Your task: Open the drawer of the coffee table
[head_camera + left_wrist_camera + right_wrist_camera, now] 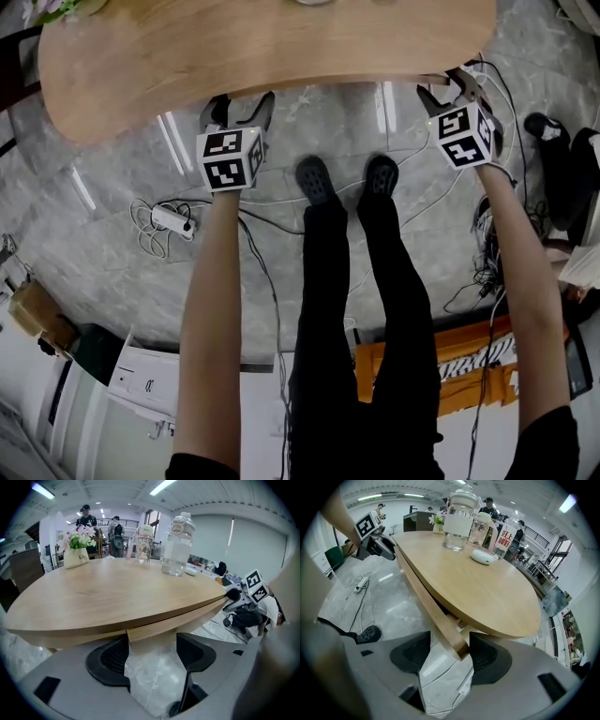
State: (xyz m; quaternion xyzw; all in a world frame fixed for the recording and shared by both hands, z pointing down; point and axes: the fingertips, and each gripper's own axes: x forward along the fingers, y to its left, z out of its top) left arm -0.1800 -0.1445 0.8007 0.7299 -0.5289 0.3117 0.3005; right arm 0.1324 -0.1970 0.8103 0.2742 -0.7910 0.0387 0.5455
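Head view shows the person standing at the near edge of an oval wooden coffee table (262, 47), with the left gripper (239, 108) and right gripper (448, 86) both reaching under its rim, well apart. In the left gripper view the jaws are spread, and one end of the curved drawer front (173, 620), set just below the tabletop, sits in the gap between them. In the right gripper view the jaws are likewise spread around the other end of the drawer front (436, 616), which lies close to the right-hand jaw with clear space on the other side. A clear water bottle (177, 545) and a flower bag (77, 545) stand on the table.
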